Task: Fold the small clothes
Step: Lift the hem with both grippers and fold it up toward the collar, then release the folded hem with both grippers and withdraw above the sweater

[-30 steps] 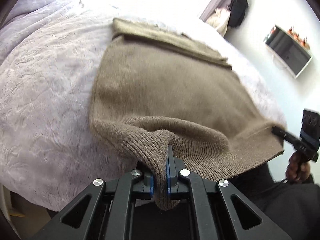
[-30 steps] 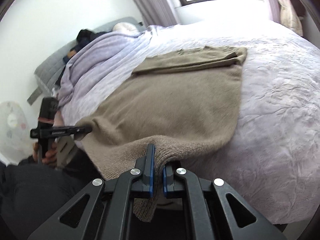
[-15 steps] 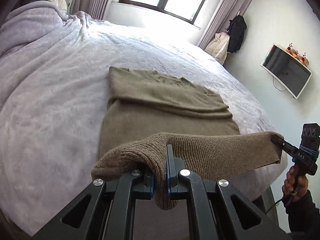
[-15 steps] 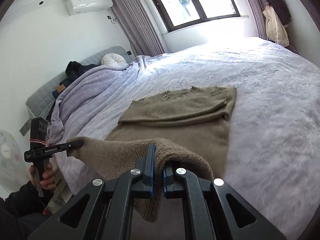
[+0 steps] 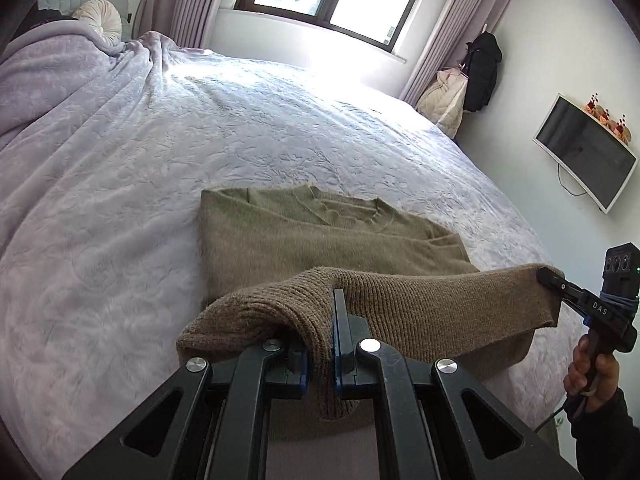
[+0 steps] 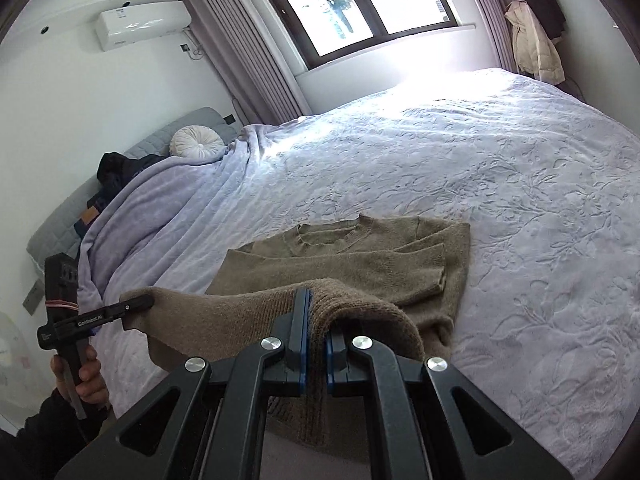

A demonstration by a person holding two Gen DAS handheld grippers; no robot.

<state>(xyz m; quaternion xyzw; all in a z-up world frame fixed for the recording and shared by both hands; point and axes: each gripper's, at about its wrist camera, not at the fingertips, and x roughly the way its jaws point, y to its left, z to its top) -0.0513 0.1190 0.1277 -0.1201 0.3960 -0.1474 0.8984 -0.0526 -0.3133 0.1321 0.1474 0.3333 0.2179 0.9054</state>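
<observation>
Both my left claw (image 5: 333, 354) and right claw (image 6: 316, 354) stay clamped on the hem corners of the brown sweater (image 5: 320, 240), which I've now lifted off the bed (image 5: 120, 200) toward the collar, so the halving fold is underway.

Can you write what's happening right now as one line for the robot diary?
step: folding sweater | left gripper: shut on hem | right gripper: shut on hem | hem lifted above bed
</observation>
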